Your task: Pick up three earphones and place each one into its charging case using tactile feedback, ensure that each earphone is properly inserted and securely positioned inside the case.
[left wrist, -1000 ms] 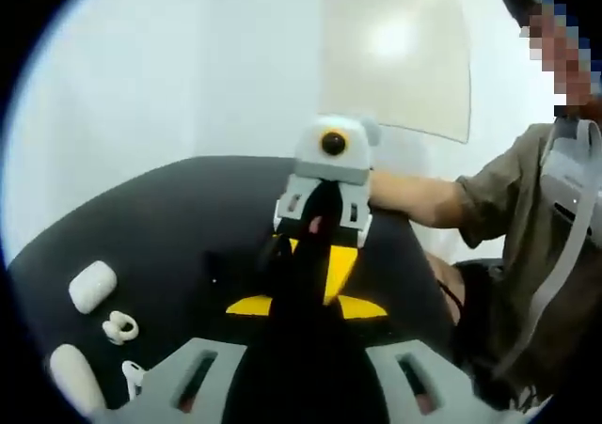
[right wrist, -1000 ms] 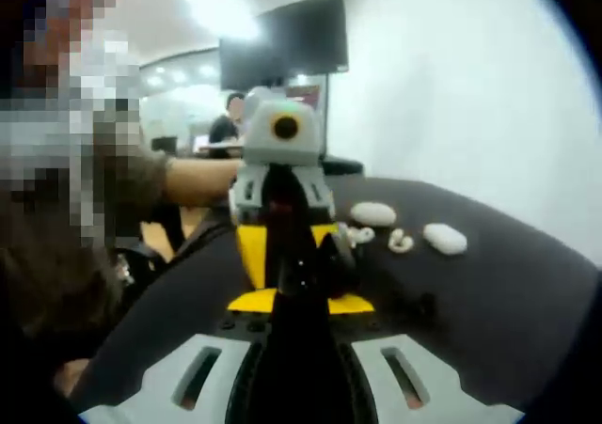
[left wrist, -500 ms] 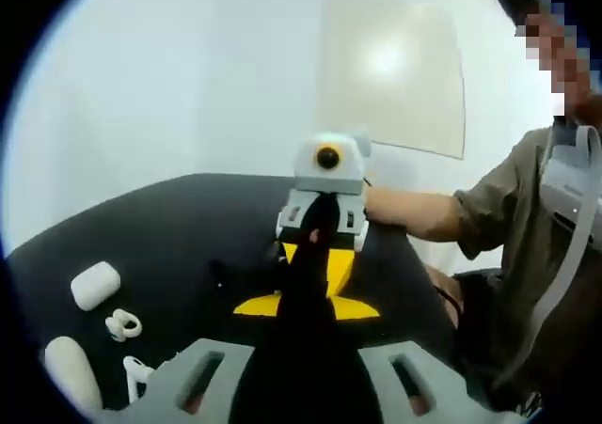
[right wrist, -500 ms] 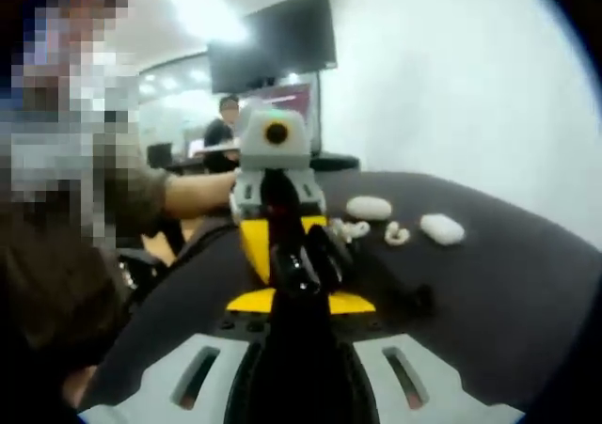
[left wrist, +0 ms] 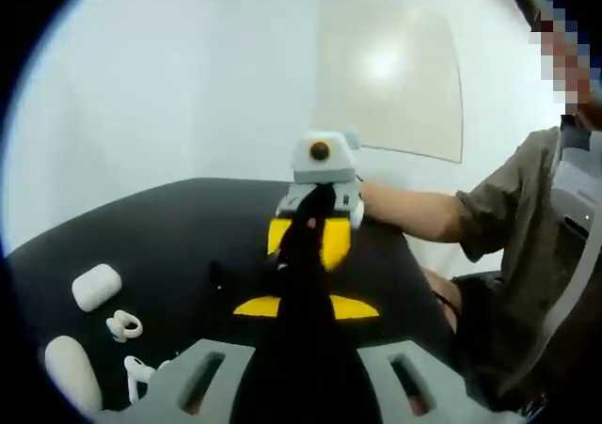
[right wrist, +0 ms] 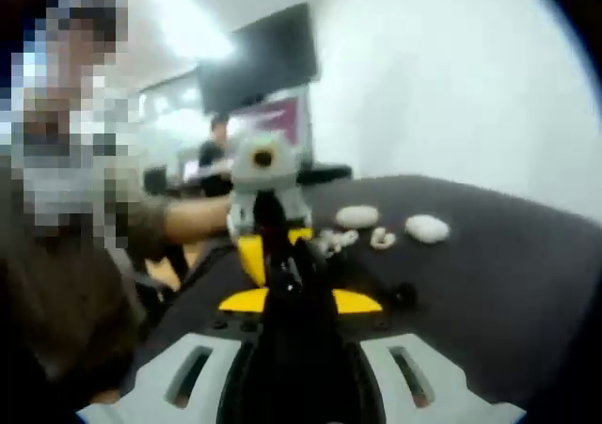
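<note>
Both grippers (left wrist: 303, 297) (right wrist: 299, 297) seen closed, empty; earphones (left wrist: 123, 326) could be knocked off table (left wrist: 141, 236) by blind approach.

Cases (left wrist: 95, 286), earphones (left wrist: 123, 326) on table (left wrist: 141, 236)

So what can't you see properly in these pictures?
- Left gripper, left gripper view: its jaws merge into one dark shape, so open or shut is unclear.
- Right gripper, right gripper view: motion blur, same doubt.
- White earphones and cases: too small and blurred to tell apart.
- Earphone, left gripper view: partly hidden by the gripper's grey base.
</note>
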### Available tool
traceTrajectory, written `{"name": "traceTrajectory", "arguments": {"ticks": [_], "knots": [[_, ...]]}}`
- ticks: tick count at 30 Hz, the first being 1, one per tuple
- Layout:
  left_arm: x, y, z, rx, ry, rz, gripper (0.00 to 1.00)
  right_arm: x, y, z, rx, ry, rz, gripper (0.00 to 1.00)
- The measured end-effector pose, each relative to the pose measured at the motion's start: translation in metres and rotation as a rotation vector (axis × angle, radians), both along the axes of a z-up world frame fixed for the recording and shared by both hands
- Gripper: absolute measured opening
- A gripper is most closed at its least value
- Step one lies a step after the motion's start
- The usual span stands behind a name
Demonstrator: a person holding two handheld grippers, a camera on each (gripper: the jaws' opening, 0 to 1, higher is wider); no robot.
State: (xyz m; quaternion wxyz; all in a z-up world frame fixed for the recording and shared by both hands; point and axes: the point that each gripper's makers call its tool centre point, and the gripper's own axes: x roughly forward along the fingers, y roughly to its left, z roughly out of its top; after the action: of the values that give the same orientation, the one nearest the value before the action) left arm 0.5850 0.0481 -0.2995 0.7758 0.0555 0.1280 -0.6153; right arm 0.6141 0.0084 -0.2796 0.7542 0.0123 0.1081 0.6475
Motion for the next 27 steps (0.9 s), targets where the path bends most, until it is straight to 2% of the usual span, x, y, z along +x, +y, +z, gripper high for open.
{"name": "traceTrajectory", "arguments": {"ticks": [1, 4, 5, 7, 9, 13, 15, 22, 24, 25, 27], "knots": [[0.000, 0.000, 0.000, 0.002, -0.003, 0.000, 0.14, 0.013, -0.009, 0.006, 0.026, 0.031, -0.078, 0.19], [-0.001, -0.001, -0.001, 0.007, -0.012, -0.005, 0.14, 0.043, -0.023, 0.008, 0.036, 0.205, -0.286, 0.17], [-0.001, -0.001, -0.002, 0.011, -0.015, -0.005, 0.14, 0.049, -0.023, 0.006, 0.009, 0.223, -0.328, 0.17], [-0.003, -0.001, -0.003, 0.019, -0.023, 0.000, 0.14, 0.058, -0.015, 0.000, -0.046, 0.206, -0.387, 0.17], [-0.003, -0.001, -0.004, 0.028, -0.031, 0.004, 0.14, 0.059, -0.002, -0.016, -0.158, 0.218, -0.398, 0.17], [-0.002, 0.001, -0.006, 0.035, -0.023, 0.008, 0.14, 0.057, 0.018, -0.042, -0.316, 0.175, -0.374, 0.18], [-0.002, 0.002, -0.007, 0.035, -0.023, 0.008, 0.14, 0.060, 0.025, -0.043, -0.296, 0.177, -0.382, 0.18], [-0.002, 0.002, -0.008, 0.040, -0.035, 0.004, 0.14, 0.065, 0.027, -0.039, -0.196, 0.372, -0.414, 0.19], [-0.004, 0.001, -0.008, 0.041, -0.037, 0.003, 0.14, 0.068, 0.023, -0.042, -0.229, 0.337, -0.423, 0.12], [-0.005, 0.001, -0.008, 0.041, -0.037, 0.003, 0.14, 0.070, 0.022, -0.041, -0.244, 0.277, -0.419, 0.12], [-0.008, 0.000, -0.008, 0.041, -0.038, 0.004, 0.14, 0.067, 0.021, -0.040, -0.269, 0.230, -0.404, 0.12]]}}
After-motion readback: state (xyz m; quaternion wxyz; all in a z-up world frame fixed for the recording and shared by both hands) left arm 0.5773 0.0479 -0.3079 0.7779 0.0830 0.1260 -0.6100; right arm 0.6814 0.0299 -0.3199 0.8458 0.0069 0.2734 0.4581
